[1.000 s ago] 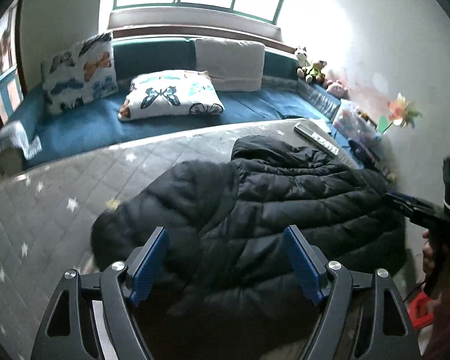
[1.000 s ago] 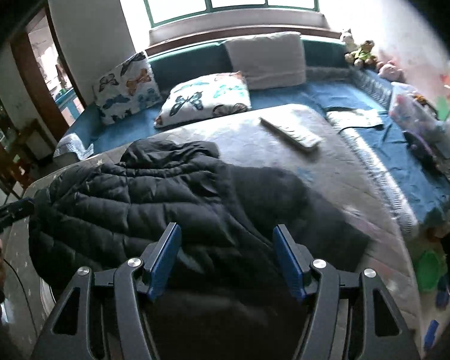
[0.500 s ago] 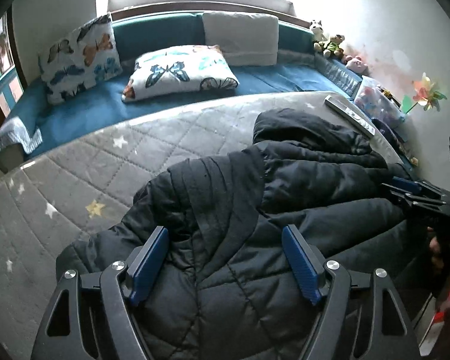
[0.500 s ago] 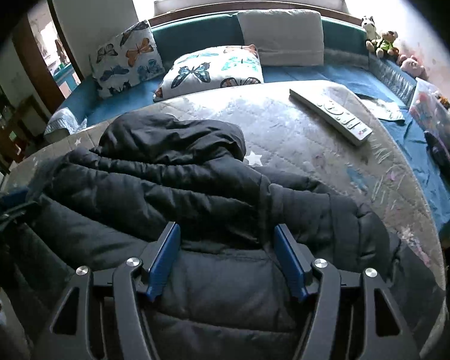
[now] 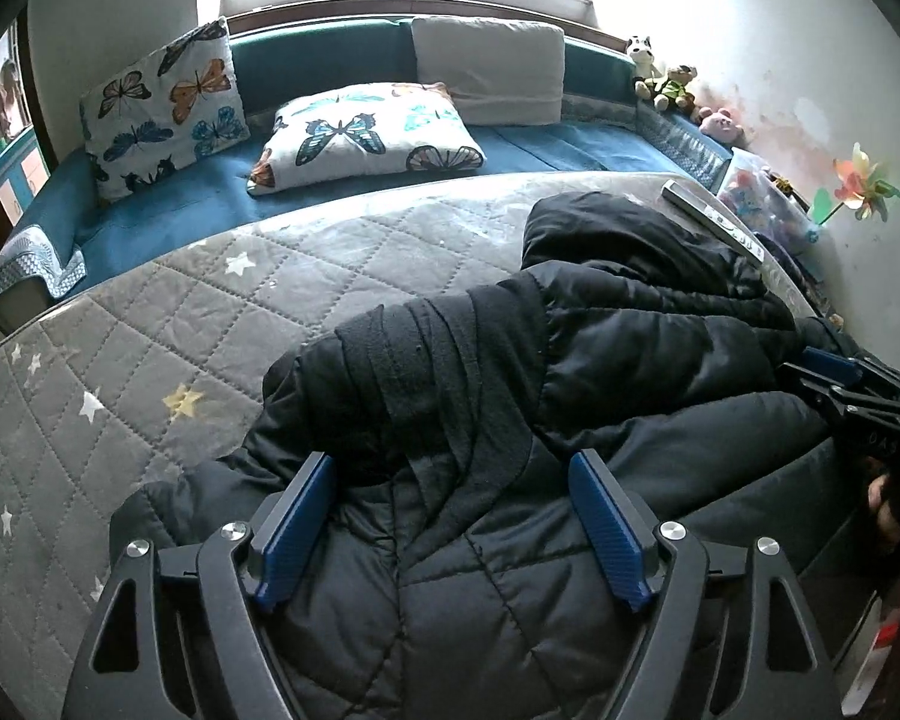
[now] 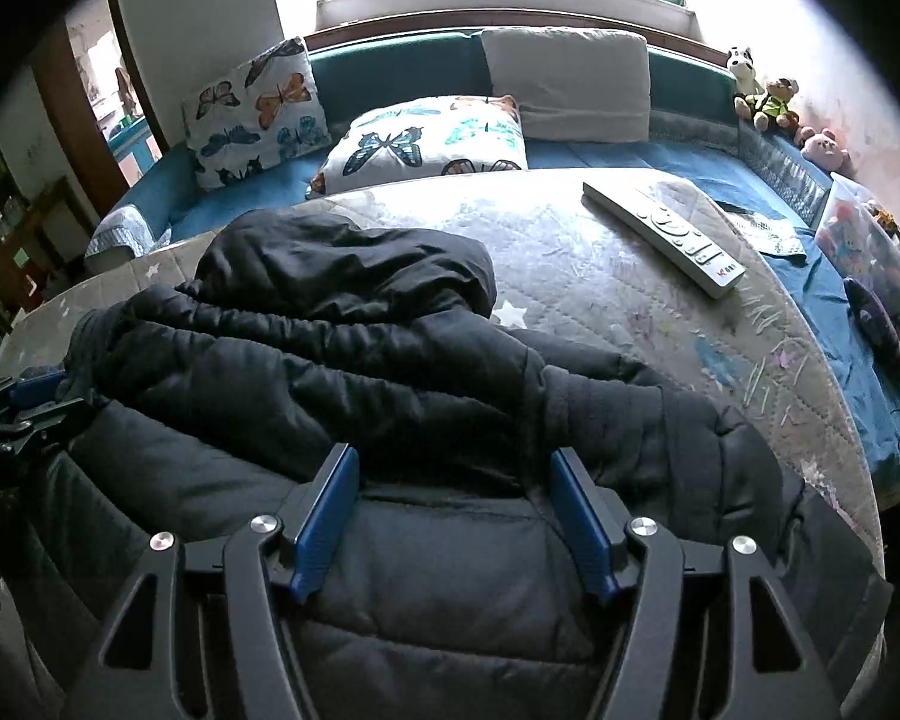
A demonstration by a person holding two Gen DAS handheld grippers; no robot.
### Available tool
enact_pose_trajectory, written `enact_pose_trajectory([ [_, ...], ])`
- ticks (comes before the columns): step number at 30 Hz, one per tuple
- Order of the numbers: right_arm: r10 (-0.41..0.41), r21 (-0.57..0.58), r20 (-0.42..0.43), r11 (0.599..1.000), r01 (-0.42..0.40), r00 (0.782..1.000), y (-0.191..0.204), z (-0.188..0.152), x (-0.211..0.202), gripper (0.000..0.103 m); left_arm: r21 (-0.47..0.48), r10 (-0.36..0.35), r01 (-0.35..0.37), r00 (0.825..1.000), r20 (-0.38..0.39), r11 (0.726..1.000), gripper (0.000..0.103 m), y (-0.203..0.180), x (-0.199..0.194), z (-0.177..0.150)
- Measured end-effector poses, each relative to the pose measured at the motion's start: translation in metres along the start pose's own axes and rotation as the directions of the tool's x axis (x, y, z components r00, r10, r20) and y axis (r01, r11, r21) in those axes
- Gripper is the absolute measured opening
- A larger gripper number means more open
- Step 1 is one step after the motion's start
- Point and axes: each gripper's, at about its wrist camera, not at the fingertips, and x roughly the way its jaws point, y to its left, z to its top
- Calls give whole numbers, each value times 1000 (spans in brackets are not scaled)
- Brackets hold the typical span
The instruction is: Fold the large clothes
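Note:
A black puffer jacket [image 5: 570, 360] with a hood lies bunched on a grey quilted mattress [image 5: 150, 348]; it also shows in the right wrist view [image 6: 360, 372]. My left gripper [image 5: 450, 516] is open, its blue pads [image 5: 297, 534] spread just over the jacket's near hem. My right gripper [image 6: 453, 516] is open above the jacket's other side. The right gripper also shows at the right edge of the left wrist view [image 5: 840, 384]. The left gripper shows at the left edge of the right wrist view [image 6: 24, 402].
A white remote [image 6: 666, 234] lies on the mattress [image 6: 600, 276] beyond the jacket. Butterfly pillows [image 5: 360, 132] and a grey cushion [image 5: 486, 78] sit on the blue bench behind. Soft toys [image 5: 666, 78], a clear box [image 6: 870, 240] and a pinwheel [image 5: 858, 186] line the right wall.
Both grippers have come down closer over the jacket and stayed open. The jacket now lies flatter on the mattress, with a sleeve folded across its front.

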Motion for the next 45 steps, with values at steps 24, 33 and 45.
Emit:
enact_pose_trajectory([
  [24,-24,-51,25,998,26,999,21,-57,-71,72,179,131,-165,974,186,970,90,-72,-102,-72],
  [33,-51,-58,37,997,53,998,34,-69,-106,72,195,114,-160,967,229,968,90,-80,-169,-130],
  [45,-39,-61,124,997,47,992,73,-119,-146,72,166,113,-166,952,285,972,91,-67,-233,-196],
])
